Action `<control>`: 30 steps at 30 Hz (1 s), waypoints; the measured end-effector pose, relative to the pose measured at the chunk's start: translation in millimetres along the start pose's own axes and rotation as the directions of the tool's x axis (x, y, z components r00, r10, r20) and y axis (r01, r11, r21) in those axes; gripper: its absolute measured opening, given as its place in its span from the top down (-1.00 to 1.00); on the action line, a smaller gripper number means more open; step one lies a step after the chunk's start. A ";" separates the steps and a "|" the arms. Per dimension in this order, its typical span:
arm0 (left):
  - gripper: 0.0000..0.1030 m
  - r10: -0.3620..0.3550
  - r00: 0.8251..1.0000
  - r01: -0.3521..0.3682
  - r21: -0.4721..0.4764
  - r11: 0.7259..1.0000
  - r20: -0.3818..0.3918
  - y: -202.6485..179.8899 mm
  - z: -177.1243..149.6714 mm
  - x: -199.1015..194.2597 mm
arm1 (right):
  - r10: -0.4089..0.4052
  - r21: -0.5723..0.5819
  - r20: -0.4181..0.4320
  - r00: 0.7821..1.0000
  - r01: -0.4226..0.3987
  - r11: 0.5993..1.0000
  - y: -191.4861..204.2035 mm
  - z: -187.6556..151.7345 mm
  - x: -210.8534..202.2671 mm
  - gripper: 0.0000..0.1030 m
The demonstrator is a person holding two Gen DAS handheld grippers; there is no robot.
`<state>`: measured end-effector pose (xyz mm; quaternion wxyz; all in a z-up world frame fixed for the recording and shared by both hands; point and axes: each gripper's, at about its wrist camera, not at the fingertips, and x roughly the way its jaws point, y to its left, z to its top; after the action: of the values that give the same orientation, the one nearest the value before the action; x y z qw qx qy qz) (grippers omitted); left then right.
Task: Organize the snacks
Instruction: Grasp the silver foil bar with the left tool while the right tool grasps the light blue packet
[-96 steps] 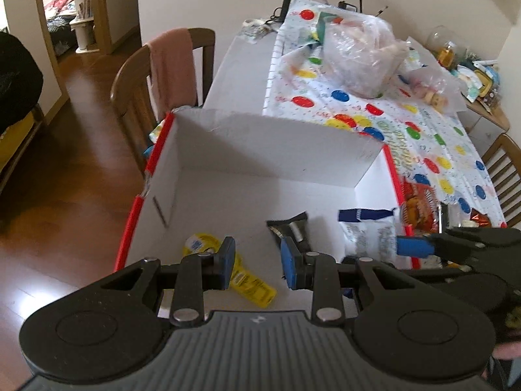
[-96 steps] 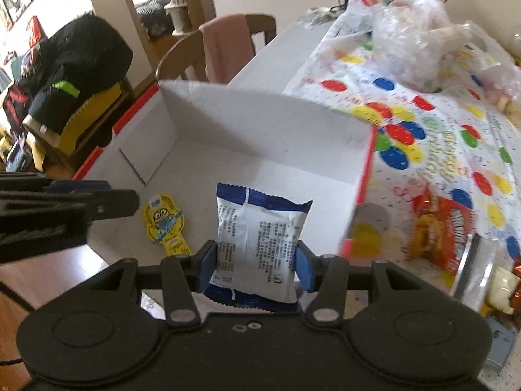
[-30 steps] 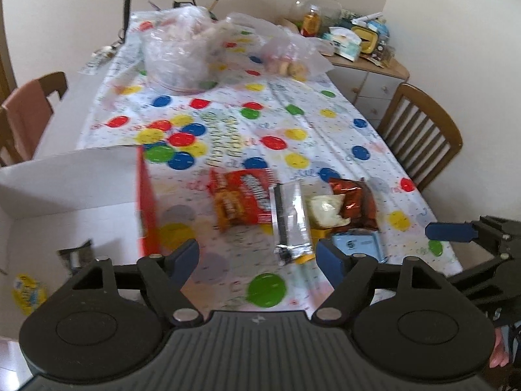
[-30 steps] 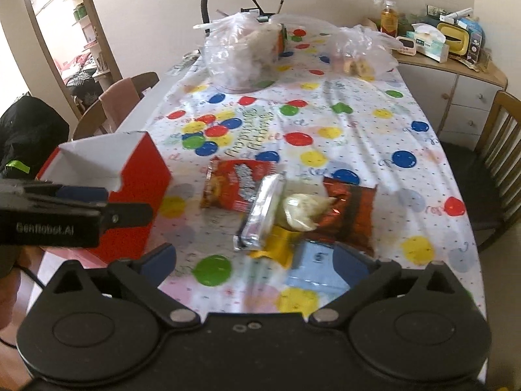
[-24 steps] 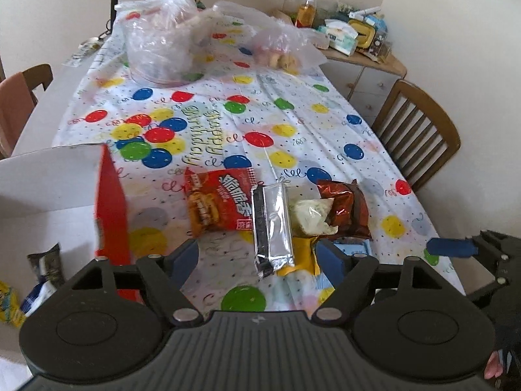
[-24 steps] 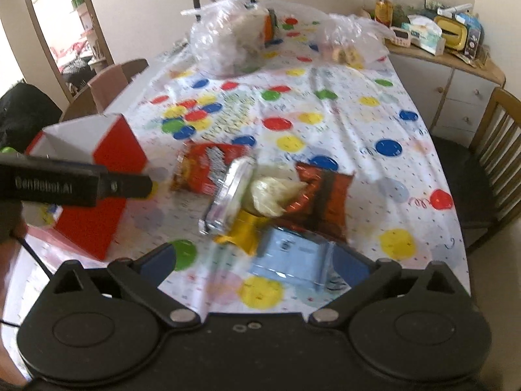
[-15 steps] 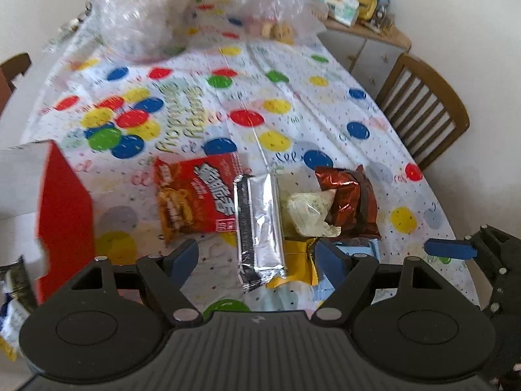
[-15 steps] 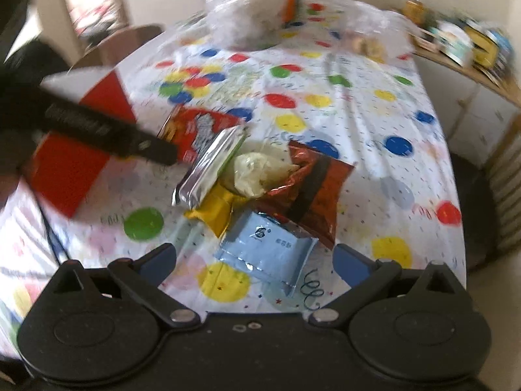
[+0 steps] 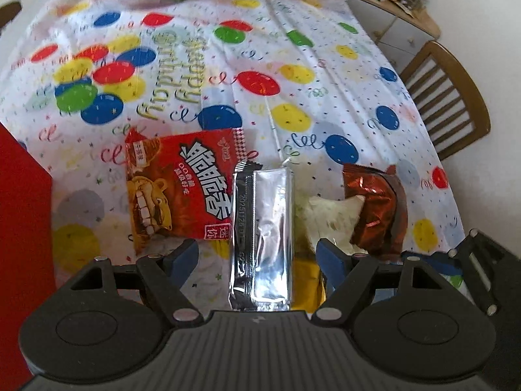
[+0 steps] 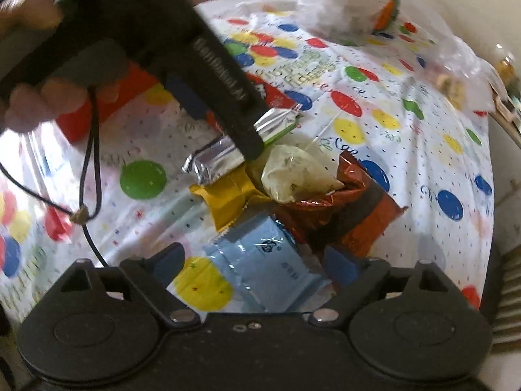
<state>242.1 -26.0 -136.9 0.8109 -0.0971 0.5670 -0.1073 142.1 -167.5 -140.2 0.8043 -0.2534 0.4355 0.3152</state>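
A heap of snacks lies on the balloon-print tablecloth. My left gripper (image 9: 257, 255) is open and low over the table, its jaws either side of a silver foil packet (image 9: 262, 228). A red snack bag (image 9: 182, 192) lies left of that packet; a pale packet (image 9: 329, 208) and a brown foil packet (image 9: 377, 205) lie right of it. My right gripper (image 10: 255, 264) is open, with a light blue packet (image 10: 263, 270) between its jaws. In the right wrist view the left gripper's finger (image 10: 250, 143) rests by the silver packet (image 10: 215, 159). A yellow packet (image 10: 228, 198) sits beneath it.
The red-sided cardboard box (image 9: 22, 211) stands at the left. A wooden chair (image 9: 449, 97) is beyond the table's right edge. Clear plastic bags (image 10: 345, 6) sit at the far end. A person's hand (image 10: 26, 97) and a thin cable (image 10: 91, 163) hang over the table's left part.
Both grippers left the box and came down over the snack heap. The right gripper, earlier shut on a blue-white packet, is now open. The left gripper's jaws have spread wider.
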 end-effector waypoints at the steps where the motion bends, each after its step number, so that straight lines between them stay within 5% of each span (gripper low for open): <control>1: -0.54 -0.008 1.000 0.008 -0.014 1.000 -0.007 2.0 1.5 2.9 | 0.009 -0.010 -0.009 1.000 -0.009 1.000 -0.9 -0.1 3.2 -0.73; 15: -0.40 -0.055 0.996 0.052 -0.049 0.997 -0.066 8.7 5.7 27.1 | 0.055 -0.054 -0.050 0.997 -0.058 0.997 -0.9 -7.5 13.9 -0.42; 19: -0.21 -0.045 0.997 0.043 -0.040 0.998 -0.062 8.0 5.4 26.4 | 0.052 -0.030 -0.052 0.997 -0.054 0.998 -4.8 -8.3 17.3 -0.37; 24: 0.11 -0.041 0.998 0.040 -0.031 0.999 -0.056 8.7 1.4 24.1 | 0.038 -0.020 -0.056 0.998 -0.039 0.999 -2.4 -11.6 17.7 -0.01; 30: 0.17 -0.033 0.999 0.032 -0.024 0.999 -0.038 6.7 -6.3 19.1 | 0.006 0.035 -0.038 0.999 -0.005 0.999 4.0 -20.6 6.6 0.16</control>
<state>243.0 -25.3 -158.1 0.7967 -0.1137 0.5822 -0.1159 130.9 -177.0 -156.6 0.7991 -0.2442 0.4570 0.3049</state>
